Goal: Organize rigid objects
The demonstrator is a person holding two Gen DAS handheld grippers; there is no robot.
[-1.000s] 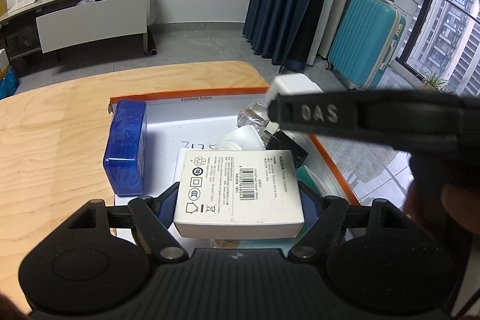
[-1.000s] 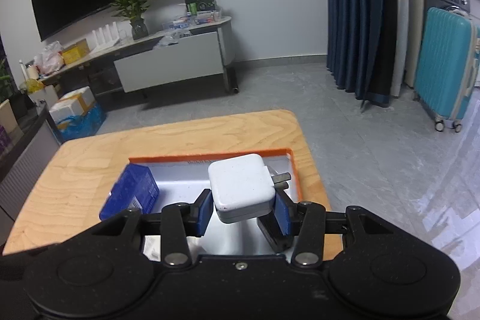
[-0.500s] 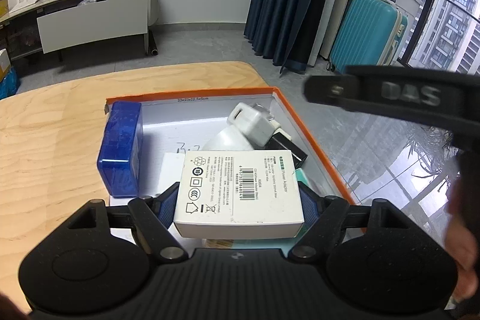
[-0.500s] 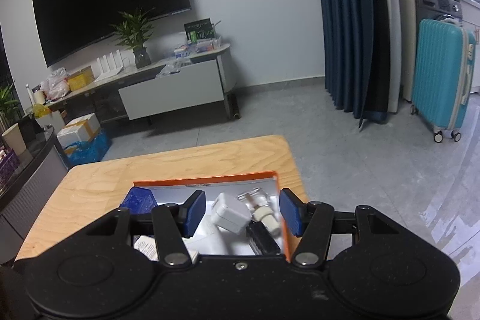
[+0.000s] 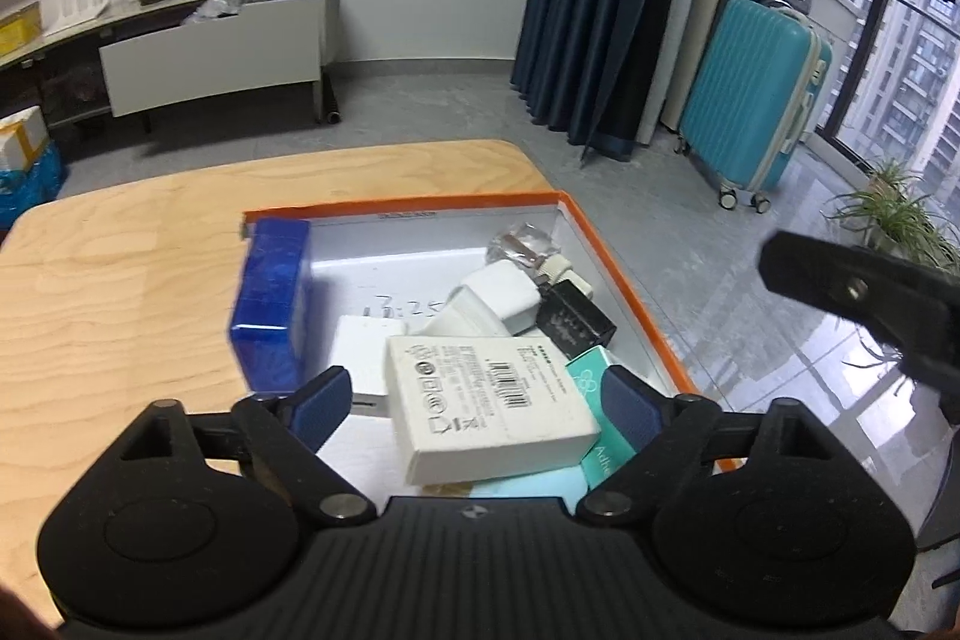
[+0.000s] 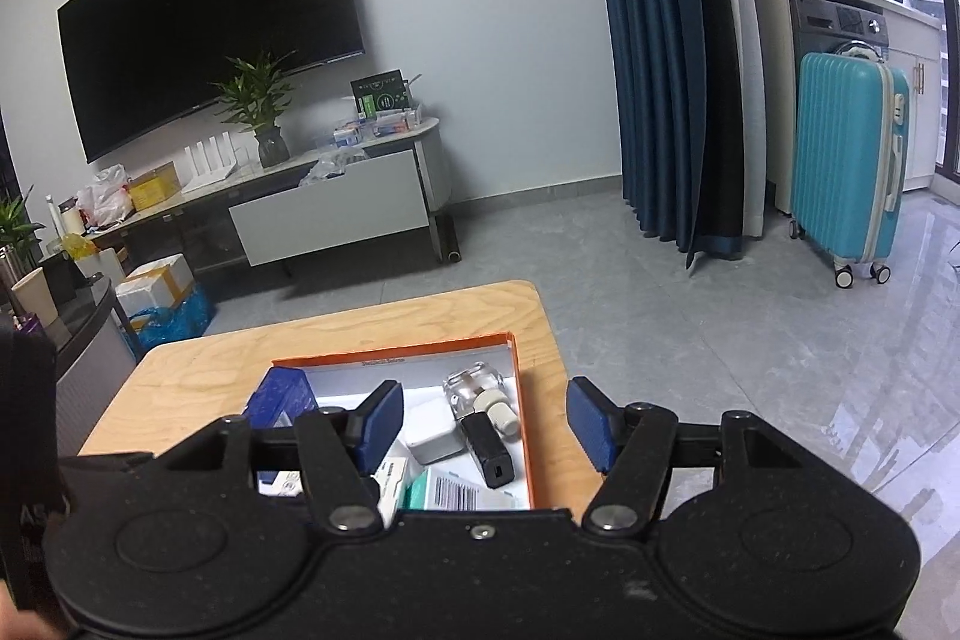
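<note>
My left gripper (image 5: 474, 400) fingers are spread around the white box (image 5: 489, 406) in the orange tray (image 5: 624, 274), not touching it; right gripper (image 6: 483, 421) fingers are apart, empty, above the tray.

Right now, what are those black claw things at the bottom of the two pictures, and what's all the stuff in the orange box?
Those claws are two grabbers that a person holds, one in each hand. Each has a small camera looking out along its two fingers, so each picture is what one grabber sees.

One picture is from the left gripper. Its blue pads are apart, and the white adapter box lies loose between them in the orange-rimmed tray. The other is from the right gripper, open and empty.

The tray sits on a wooden table. In it are a blue box, a white charger, a black block, a clear glass bottle and a teal box.
</note>
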